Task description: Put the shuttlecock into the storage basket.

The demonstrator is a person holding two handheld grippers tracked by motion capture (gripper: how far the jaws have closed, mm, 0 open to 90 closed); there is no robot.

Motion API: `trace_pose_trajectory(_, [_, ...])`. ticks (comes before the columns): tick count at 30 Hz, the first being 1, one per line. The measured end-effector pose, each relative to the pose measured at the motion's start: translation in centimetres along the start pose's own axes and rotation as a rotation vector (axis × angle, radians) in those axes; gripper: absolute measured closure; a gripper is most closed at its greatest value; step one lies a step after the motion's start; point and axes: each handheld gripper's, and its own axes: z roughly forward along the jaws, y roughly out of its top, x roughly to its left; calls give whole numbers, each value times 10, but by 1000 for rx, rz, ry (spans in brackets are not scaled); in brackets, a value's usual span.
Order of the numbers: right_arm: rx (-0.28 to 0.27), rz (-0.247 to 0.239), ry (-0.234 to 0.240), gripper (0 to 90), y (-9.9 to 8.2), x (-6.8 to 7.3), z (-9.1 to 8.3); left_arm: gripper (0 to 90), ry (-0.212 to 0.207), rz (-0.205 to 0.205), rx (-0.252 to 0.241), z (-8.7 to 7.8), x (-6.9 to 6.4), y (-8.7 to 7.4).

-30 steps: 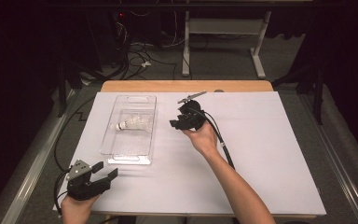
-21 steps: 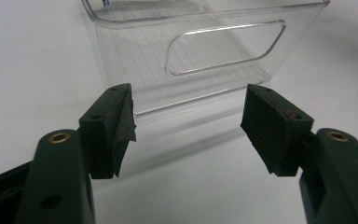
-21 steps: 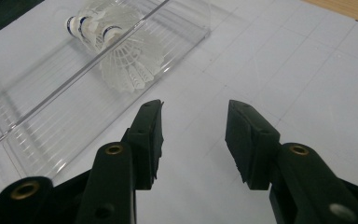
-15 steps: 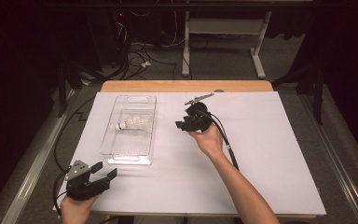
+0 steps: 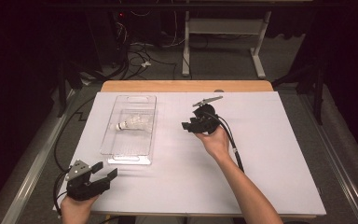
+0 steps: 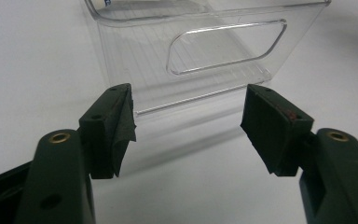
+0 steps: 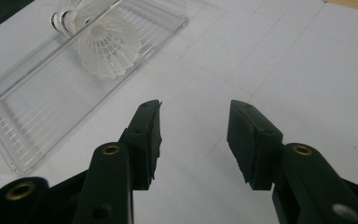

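A clear plastic tray (image 5: 127,157) lies lengthwise on the left half of the white table cover. In its far half a white feather shuttlecock (image 5: 133,123) lies on its side, cork end to the left. My right gripper (image 5: 185,126) hovers right of the tray with its jaws pointing left, open and with nothing between them. In the right gripper view, my right gripper (image 7: 193,126) faces the shuttlecock (image 7: 105,46) and the tray (image 7: 28,130) at the upper left. My left gripper (image 5: 105,169) rests open near the front left corner. The left gripper view has it (image 6: 186,105) facing the tray's near end wall (image 6: 223,46).
A white sheet (image 5: 270,154) covers the table, with a strip of bare wood (image 5: 186,86) along the far edge. Each gripper trails a black cable (image 5: 233,144). Beyond the table stand a white frame (image 5: 223,28) and loose cables on the dark floor.
My right hand has drifted to the right, away from the tray, with its gripper still open. The left hand, the tray and the shuttlecock have stayed where they were.
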Motion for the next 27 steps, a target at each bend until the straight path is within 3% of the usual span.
trace_pose_trajectory(27, [-21, 43, -25, 533, -22, -20, -21, 350, -1, -2, -2, -1, 1, 0])
